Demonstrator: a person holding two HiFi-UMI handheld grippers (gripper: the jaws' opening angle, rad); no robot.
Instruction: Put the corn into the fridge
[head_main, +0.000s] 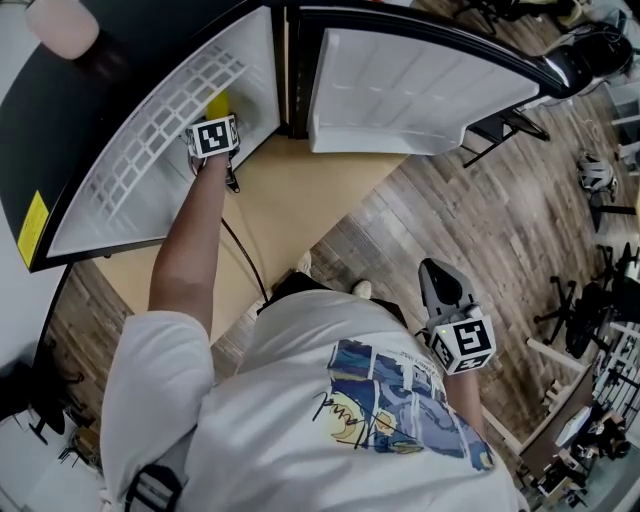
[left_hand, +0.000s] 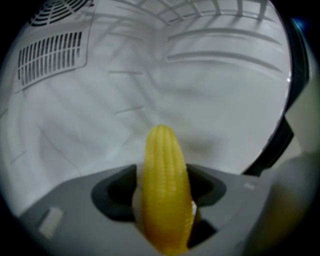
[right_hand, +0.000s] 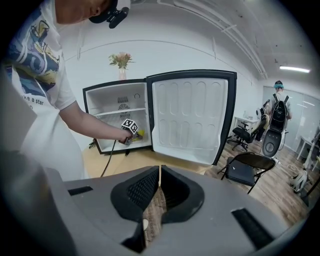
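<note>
The left tongs (left_hand: 162, 172) were inside the small black, white-lined fridge (left_hand: 210, 90), low in its lower compartment. They stood spread about the yellow ribbed corn cob (left_hand: 162, 150). A pale sliver showed on either side of the cob, so the pads seemed not to press on it. Whether the cob lay on the fridge floor could not be told.

To finish well, the cob should probably rest fully before the tongs widen a little more. They should then draw straight back along its length, so that neither pad drags or rolls it toward the open door (right_hand: 187, 117).

The cob's long axis ran in line with the tongs. Its tapered tip pointed ahead toward the back wall, and its thick end sat between the pads.

The right tongs (right_hand: 159, 170) hung outside over the floor, pressed together and empty.
</note>
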